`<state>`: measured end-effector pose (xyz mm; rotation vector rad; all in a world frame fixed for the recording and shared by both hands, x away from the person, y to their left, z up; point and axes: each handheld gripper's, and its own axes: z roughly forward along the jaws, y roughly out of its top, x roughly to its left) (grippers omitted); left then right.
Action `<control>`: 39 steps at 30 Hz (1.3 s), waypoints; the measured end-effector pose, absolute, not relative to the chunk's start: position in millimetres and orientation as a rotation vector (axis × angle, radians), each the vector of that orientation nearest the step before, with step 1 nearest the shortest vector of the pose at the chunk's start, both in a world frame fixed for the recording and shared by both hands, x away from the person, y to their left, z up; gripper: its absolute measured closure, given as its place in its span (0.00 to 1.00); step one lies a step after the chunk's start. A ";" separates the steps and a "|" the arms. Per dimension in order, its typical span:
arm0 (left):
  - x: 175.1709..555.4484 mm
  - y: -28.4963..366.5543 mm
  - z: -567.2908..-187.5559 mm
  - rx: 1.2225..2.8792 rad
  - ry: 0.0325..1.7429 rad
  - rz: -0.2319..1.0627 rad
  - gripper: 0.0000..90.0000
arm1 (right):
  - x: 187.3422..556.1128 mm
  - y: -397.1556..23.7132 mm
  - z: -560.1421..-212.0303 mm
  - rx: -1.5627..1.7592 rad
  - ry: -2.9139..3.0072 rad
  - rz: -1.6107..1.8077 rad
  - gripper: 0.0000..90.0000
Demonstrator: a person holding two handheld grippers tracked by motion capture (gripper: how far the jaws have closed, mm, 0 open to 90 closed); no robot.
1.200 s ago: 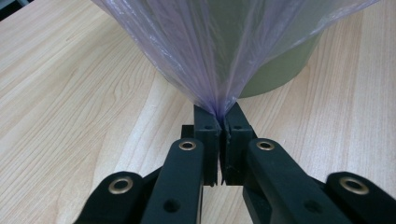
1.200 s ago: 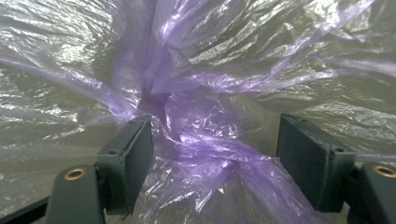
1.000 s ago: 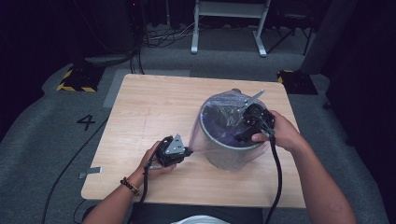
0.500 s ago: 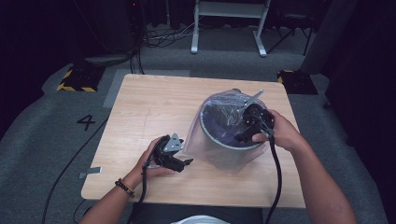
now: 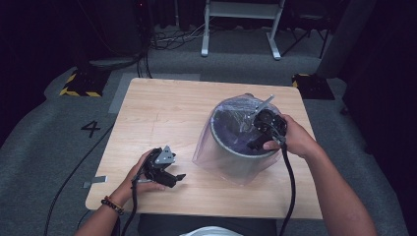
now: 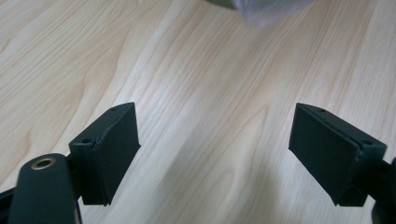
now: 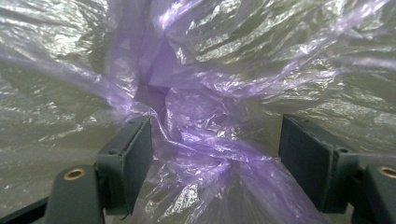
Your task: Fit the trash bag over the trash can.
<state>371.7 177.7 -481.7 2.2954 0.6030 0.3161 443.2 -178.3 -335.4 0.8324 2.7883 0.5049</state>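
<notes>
So: a round grey bin (image 5: 236, 147) stands on the light wood tabletop (image 5: 162, 113), toward the person's right half of it. A thin purple plastic bag (image 5: 223, 162) lines the bin, its film draped over the rim and hanging down the outside wall to the tabletop on the near side.

The right gripper (image 5: 259, 132) is held by the right hand (image 5: 294, 140) over the bin's mouth, at the rim side nearest that hand, pointing down into the bin. In the right gripper view the jaws stand apart with crumpled purple bag (image 7: 196, 121) film bunched between them; a twisted fold of the film runs against the left jaw's inner face, while the right jaw has a gap to the film. Not clamped. The bin's grey inner wall shows through the film behind.

The left gripper (image 5: 169, 177) is held by the left hand (image 5: 140, 177) low over the tabletop, to the left of the bin and nearer the person, well apart from the bin wall, its tip pointing toward the bin. In the left gripper view the jaws are wide apart over bare wood (image 6: 201, 116), nothing between them; the hem of the bag (image 6: 271, 9) shows at the top edge. A cable (image 5: 290, 187) trails from the right gripper back along the forearm.
</notes>
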 end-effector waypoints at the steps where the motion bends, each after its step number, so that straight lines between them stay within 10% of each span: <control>1: 371.6 180.2 -482.4 2.307 0.606 0.305 0.18 | 443.6 -177.9 -335.6 0.833 2.790 0.495 0.29; 39: 370.6 198.5 -503.8 2.272 0.656 0.263 0.16 | 401.0 -231.1 -299.5 0.706 2.506 1.066 0.27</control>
